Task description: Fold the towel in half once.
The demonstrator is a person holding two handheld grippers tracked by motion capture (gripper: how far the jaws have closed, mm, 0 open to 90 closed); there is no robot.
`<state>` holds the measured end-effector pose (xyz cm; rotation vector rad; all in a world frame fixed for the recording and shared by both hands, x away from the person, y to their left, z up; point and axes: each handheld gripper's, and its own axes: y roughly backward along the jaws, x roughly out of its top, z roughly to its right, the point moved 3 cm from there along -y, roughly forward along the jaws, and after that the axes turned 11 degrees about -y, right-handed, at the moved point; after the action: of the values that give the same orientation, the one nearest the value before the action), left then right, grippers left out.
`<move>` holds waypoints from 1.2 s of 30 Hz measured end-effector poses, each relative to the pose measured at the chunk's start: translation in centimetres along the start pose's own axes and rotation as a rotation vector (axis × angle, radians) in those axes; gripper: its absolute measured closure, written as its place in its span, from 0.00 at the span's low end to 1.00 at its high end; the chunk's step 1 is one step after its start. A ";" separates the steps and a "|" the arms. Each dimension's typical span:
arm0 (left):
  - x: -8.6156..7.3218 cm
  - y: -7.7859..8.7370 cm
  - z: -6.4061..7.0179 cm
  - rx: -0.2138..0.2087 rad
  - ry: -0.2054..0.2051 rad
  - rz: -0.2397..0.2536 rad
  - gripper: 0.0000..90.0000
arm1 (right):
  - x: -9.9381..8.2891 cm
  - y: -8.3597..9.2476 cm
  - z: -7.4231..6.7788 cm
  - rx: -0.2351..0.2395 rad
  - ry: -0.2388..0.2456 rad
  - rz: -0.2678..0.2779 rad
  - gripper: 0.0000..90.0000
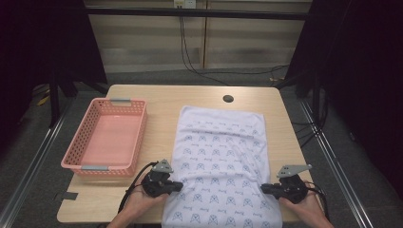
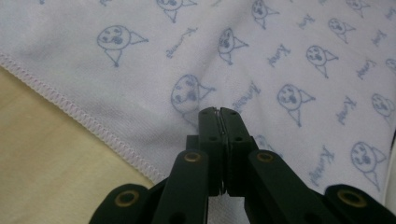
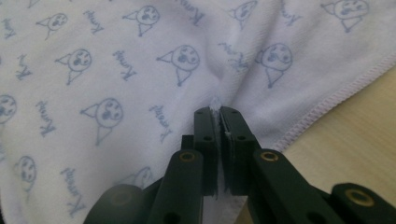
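The left gripper (image 1: 177, 186) lies low at the near left edge of the white printed cloth (image 1: 221, 161), its jaws pressed together and pointing right onto the fabric; in the left gripper view (image 2: 219, 111) a small ridge of cloth rises to the closed tips, so it seems to pinch the fabric just inside the stitched hem. The left hand (image 1: 142, 198) cups it from below, forearm entering from the bottom edge. Left of the cloth, well apart from it, a pink basket (image 1: 83, 134) sits on the wooden table (image 1: 161, 107). The cloth lies spread flat down the table's middle, its near end reaching the front edge. The right gripper (image 1: 264, 188) mirrors the first at the cloth's right edge, jaws closed on a pinch of fabric (image 3: 216, 108), with the right hand (image 1: 304, 202) holding it from behind.
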<state>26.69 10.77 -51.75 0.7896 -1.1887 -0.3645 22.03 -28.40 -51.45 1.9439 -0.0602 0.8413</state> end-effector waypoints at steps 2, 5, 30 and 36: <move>-0.4 0.2 0.5 0.004 0.001 0.004 0.99 | -0.1 0.1 -0.3 0.016 -0.008 -0.017 0.95; -0.9 0.7 1.6 -0.001 -0.001 -0.013 0.99 | -0.4 0.2 -0.5 0.029 0.004 -0.025 0.94; 1.9 -0.7 -5.9 0.189 0.021 0.046 0.61 | 6.5 -4.3 3.8 -0.096 -0.006 0.101 0.64; 2.1 -1.1 -4.4 0.190 -0.073 -0.003 0.91 | 5.2 -3.2 3.8 -0.112 0.019 0.087 0.88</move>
<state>31.68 10.27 -51.79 0.9495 -1.3034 -0.2875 29.19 -28.22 -51.95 1.8388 -0.1782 0.8946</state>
